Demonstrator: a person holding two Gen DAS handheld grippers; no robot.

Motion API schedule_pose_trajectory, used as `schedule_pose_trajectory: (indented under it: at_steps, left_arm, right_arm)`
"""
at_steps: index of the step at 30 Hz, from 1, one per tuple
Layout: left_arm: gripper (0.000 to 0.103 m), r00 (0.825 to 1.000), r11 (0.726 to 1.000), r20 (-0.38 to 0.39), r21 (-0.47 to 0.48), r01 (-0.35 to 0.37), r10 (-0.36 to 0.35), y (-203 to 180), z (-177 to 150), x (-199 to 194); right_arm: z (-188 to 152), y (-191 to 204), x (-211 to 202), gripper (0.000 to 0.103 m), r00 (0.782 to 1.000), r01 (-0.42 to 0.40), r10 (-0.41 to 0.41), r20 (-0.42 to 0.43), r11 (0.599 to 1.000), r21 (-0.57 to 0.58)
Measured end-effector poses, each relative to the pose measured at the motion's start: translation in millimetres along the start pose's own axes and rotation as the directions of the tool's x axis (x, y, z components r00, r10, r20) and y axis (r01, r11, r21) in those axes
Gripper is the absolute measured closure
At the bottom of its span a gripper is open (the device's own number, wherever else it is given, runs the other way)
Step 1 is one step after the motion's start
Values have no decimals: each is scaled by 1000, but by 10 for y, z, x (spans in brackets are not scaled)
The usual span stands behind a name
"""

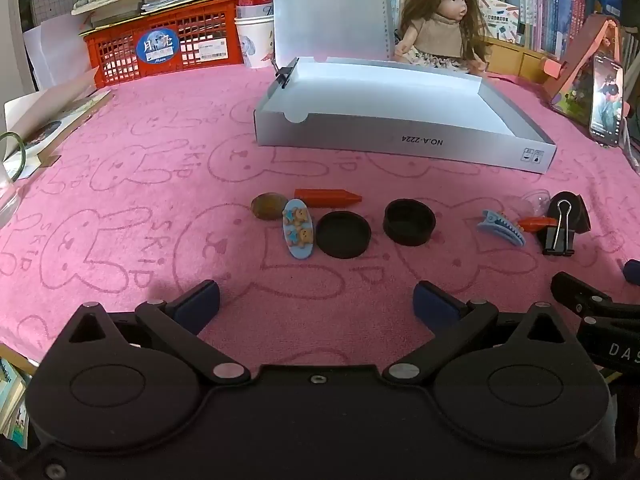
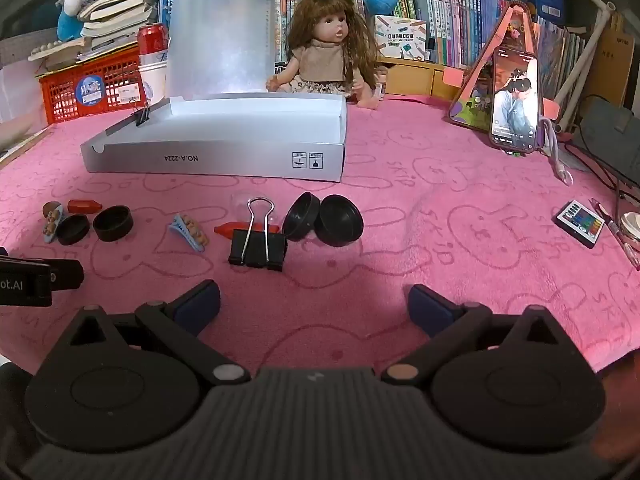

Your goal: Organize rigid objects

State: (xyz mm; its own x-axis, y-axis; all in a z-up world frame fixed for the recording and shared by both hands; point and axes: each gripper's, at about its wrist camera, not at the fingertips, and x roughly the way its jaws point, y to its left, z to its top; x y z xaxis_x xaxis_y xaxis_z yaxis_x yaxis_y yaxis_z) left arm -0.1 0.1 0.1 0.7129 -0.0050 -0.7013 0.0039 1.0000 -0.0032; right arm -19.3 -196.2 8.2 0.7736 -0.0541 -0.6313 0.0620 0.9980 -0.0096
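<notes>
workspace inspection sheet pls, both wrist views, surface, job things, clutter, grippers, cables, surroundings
surface: pink towel with rabbit outlines covers the table.
job's things: open grey box looks empty inside; in front lie a binder clip, black caps, two orange crayons, a blue hair clip, a bear clip and a brown stone.
clutter: phone on a stand, small remote, pen.
grippers: left gripper and right gripper open, holding nothing, above the towel.
cables: white cable below the phone.
surroundings: doll, red basket, can, bookshelves.
</notes>
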Motion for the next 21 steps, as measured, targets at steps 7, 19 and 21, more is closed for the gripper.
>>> schedule_pose_trajectory:
  at_steps: [7, 19, 21]
  left_arm:
    - [0, 1000, 1000, -5, 4, -4, 4, -1, -3, 0]
    - [0, 1000, 1000, -10, 4, -5, 5, -2, -7, 0]
    - [0, 1000, 1000, -11, 4, -6, 6, -3, -5, 2]
  right_arm:
    - [13, 38, -13, 0, 1000, -4, 4, 9, 1000, 5]
    - [-10, 3, -6, 0, 1000, -1, 1, 12, 1000, 5]
    - [-12, 11, -4, 0, 1000, 0, 0, 12, 1000, 5]
